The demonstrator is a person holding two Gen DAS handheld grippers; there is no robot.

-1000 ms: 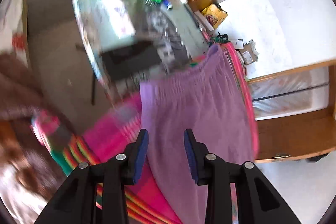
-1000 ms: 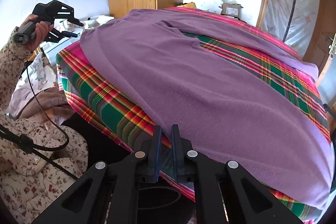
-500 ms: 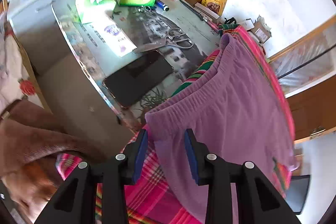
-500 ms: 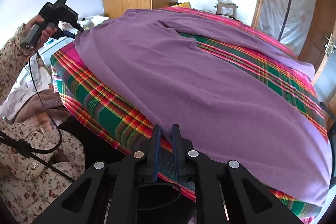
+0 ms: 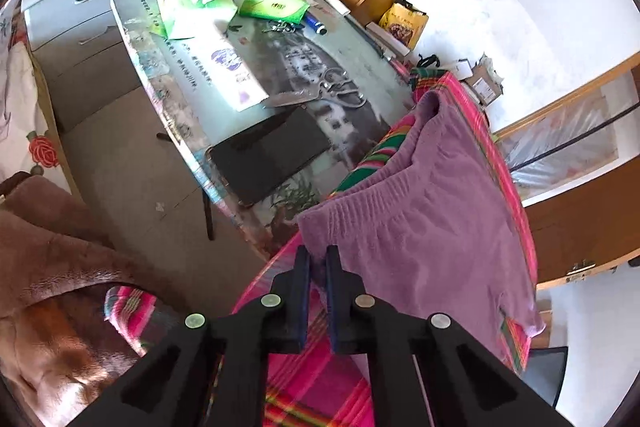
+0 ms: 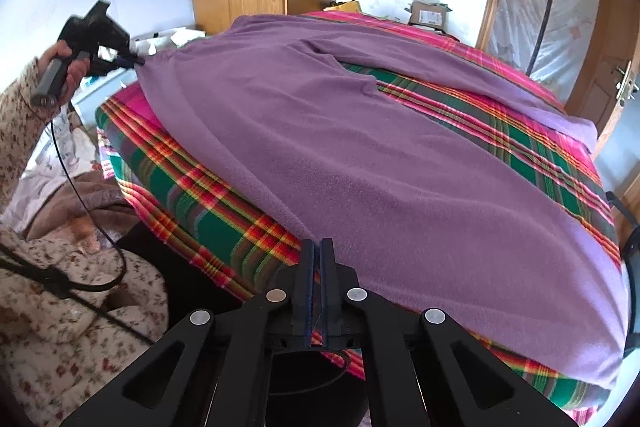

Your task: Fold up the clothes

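Jaws of the left gripper (image 5: 317, 259), bottom centre of the left wrist view, pinch the waistband corner of the purple trousers (image 5: 432, 211). Bottom centre of the right wrist view, the right gripper (image 6: 317, 251) clamps their near edge on the plaid bedspread (image 6: 200, 203).

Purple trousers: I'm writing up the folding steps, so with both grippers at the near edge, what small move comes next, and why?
Probably lift the left gripper, shut on the waistband corner of the purple trousers, and carry it across toward the far leg. The trousers lie flat with legs spread on the plaid cover; the right gripper looks shut at the near hem.
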